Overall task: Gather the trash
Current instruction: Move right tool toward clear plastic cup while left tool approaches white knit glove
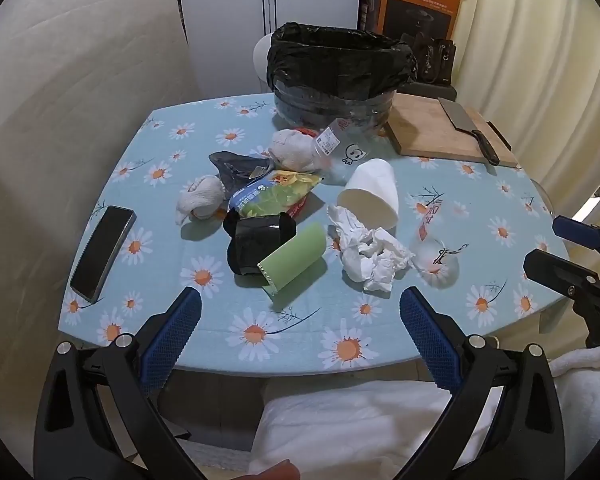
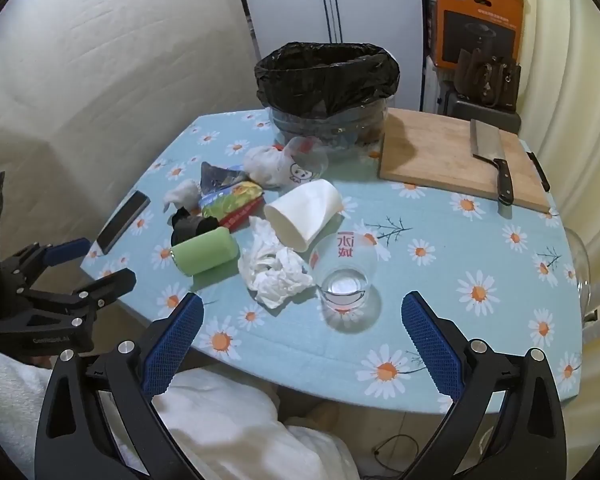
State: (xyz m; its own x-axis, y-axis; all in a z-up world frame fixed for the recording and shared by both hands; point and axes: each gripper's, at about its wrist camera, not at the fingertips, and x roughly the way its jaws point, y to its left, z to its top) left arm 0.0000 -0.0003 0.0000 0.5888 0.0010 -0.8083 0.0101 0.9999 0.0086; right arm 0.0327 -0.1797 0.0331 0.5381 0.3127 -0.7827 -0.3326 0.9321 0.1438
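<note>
Trash lies in the middle of the daisy-print table (image 1: 228,320): a green carton (image 1: 296,260), crumpled white tissue (image 1: 370,254), a tipped white paper cup (image 1: 374,192), a clear plastic cup (image 2: 346,280), a snack wrapper (image 1: 272,196), black packaging (image 1: 252,240), white wads (image 1: 200,198) and a clear bottle (image 1: 340,144). A bin with a black liner (image 1: 336,68) stands at the far edge. My left gripper (image 1: 300,332) is open and empty at the near edge, short of the carton. My right gripper (image 2: 302,332) is open and empty, just short of the clear cup and tissue (image 2: 276,272).
A phone (image 1: 102,254) lies at the table's left edge. A wooden cutting board (image 1: 444,132) with a cleaver (image 1: 466,128) sits at the far right. A white cloth (image 1: 360,420) lies below the near edge. A boxed appliance (image 1: 420,0) stands behind.
</note>
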